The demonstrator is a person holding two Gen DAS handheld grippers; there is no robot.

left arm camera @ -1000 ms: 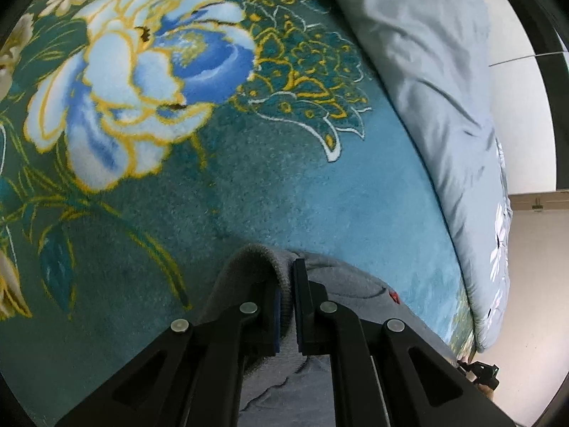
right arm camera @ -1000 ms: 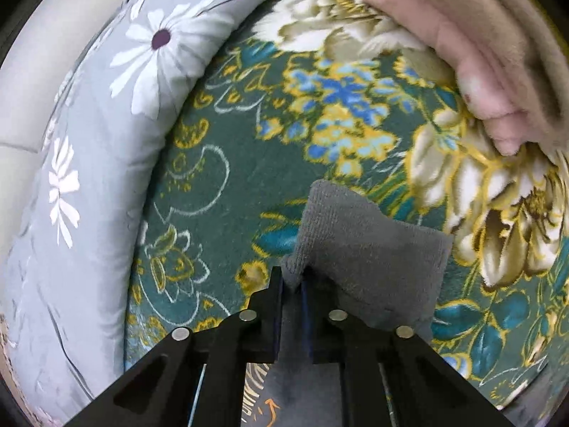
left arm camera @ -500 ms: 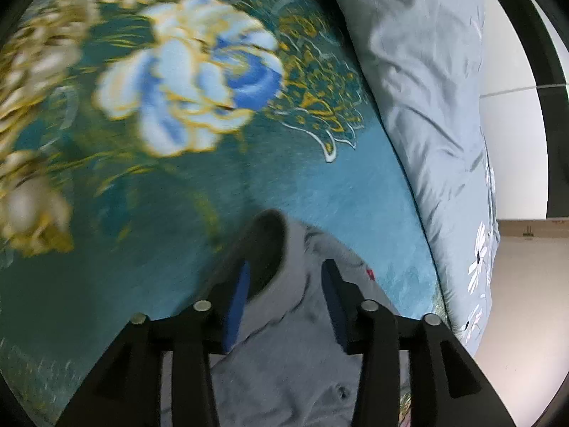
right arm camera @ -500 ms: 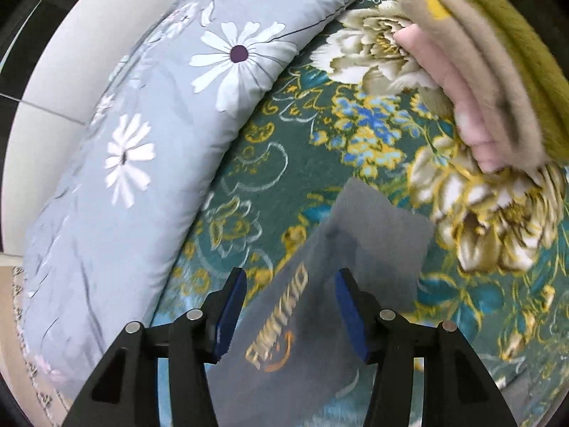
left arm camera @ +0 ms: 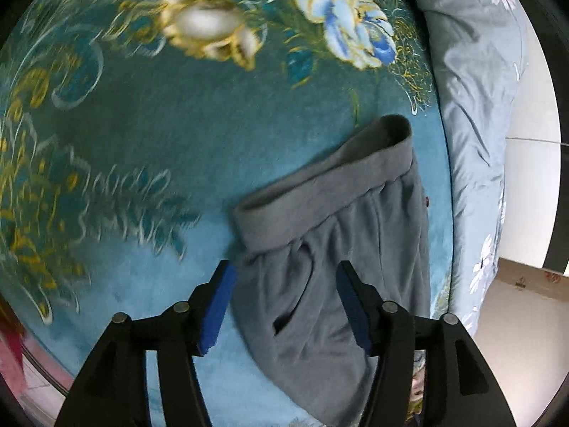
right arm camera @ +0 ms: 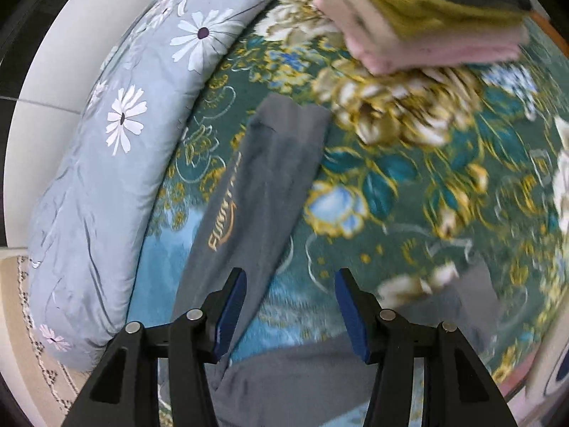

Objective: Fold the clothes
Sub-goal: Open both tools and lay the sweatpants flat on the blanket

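Note:
Grey sweatpants lie on the teal floral blanket [left arm camera: 160,149]. In the left wrist view their waistband [left arm camera: 320,192] and upper part face me. My left gripper [left arm camera: 284,288] hovers above that part with its jaws opening; the fabric shows between the blue pads [left arm camera: 217,302] but they do not press on it. In the right wrist view a pant leg [right arm camera: 263,185] with gold lettering stretches away. My right gripper [right arm camera: 290,299] stands open over the leg's near edge and the blanket, holding nothing. More grey cloth [right arm camera: 295,384] lies under it.
A grey-blue duvet with white daisies [right arm camera: 117,149] runs along the bed's edge, also seen in the left wrist view [left arm camera: 476,114]. A stack of folded clothes [right arm camera: 419,17] in pink, beige and olive sits at the far side. White wall and floor lie beyond the duvet.
Both grippers were shut on the grey pants; they opened, let go and drew back and upward. The pants now lie spread on the blanket.

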